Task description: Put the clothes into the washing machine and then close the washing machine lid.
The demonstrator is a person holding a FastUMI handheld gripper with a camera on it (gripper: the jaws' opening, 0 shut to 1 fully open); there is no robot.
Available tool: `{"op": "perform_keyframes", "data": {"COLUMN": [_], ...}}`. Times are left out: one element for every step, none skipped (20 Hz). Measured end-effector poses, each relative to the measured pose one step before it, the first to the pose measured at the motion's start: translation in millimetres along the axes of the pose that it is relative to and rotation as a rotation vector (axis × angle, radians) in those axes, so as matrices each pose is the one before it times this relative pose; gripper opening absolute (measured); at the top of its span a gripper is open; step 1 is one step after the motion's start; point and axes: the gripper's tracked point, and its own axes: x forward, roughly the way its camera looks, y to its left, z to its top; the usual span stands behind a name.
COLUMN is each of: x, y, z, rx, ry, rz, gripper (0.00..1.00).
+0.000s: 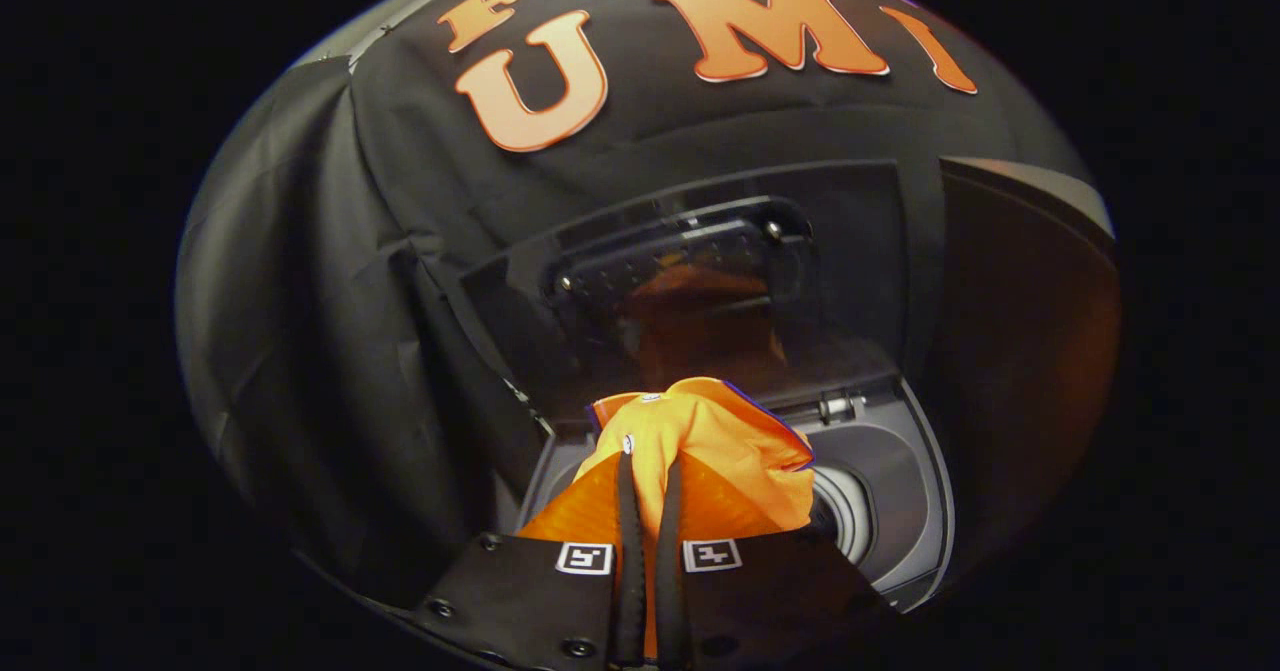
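An orange garment (700,451) with a dark trim hangs bunched from my gripper (648,463), whose two black fingers (628,511) are pressed close together on its fabric. The garment hangs above the open top of the grey washing machine (890,471). The round drum opening (845,511) shows just right of the cloth. The machine's dark see-through lid (700,271) stands raised beyond the fingers, with the orange cloth mirrored in it.
The booth's black cloth wall (330,301) closes in behind and to the left of the machine. A dark upright panel (1020,351) stands at the right of the lid.
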Motion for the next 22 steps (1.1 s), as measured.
{"op": "perform_keyframes", "data": {"x": [3.12, 3.03, 3.66, 3.55, 5.37, 5.91, 6.95, 7.11, 6.62, 2.91, 3.79, 1.88, 4.02, 4.22, 4.11, 3.05, 5.65, 4.28, 7.16, 6.28, 6.46, 3.30], "y": [-6.80, -7.12, -5.99, -5.16, -4.47, -4.06, -4.92, -2.81, -1.78, 0.17, 0.21, 1.10, 1.87, 0.19, 0.75, 0.61, 0.20, -0.21, -1.17, -1.44, -1.42, 2.01], "z": [-4.54, -4.89, -0.17, 0.73, 1.42, 0.97, 1.92, -0.10, -0.44, -2.04, -3.33, -6.04, -8.15, -14.18, -13.38, -13.28, -8.79, -7.68, -3.11, -2.59, -2.27, -7.03], "rx": [0.01035, 0.00569, 0.00235, 0.00271, 0.00165, 0.00052, 0.00095, 0.00128, 0.00243, 0.00468, 0.00039, -0.00170, -0.00634, -0.00332, 0.00482, 0.00999, 0.01220, 0.00716, 0.00305, -0.00194, -0.00393, 0.00013], "ry": [0.01147, 0.00900, 0.00550, -0.00011, 0.00135, 0.00242, 0.00626, 0.00805, 0.01113, 0.01637, 0.02213, 0.02108, 0.01741, 0.02506, 0.03190, 0.03115, 0.02944, 0.02507, 0.01799, 0.01338, 0.02456, 0.03205], "rz": [-0.01614, -0.01513, -0.01347, -0.01137, -0.01181, -0.01161, -0.00868, -0.00745, -0.00476, -0.00106, -0.00122, -0.00112, 0.00156, -0.00351, 0.00199, 0.00214, -0.00112, -0.00437, -0.00380, -0.00456, -0.00990, 0.00075], "gripper": [0.12, 0.12, 0.12, 0.12, 0.12, 0.12, 0.12, 0.12, 0.12, 0.12, 0.12, 0.12, 0.12, 0.12, 0.12, 0.12, 0.12, 0.12, 0.13, 0.12, 0.12, 0.12]}}
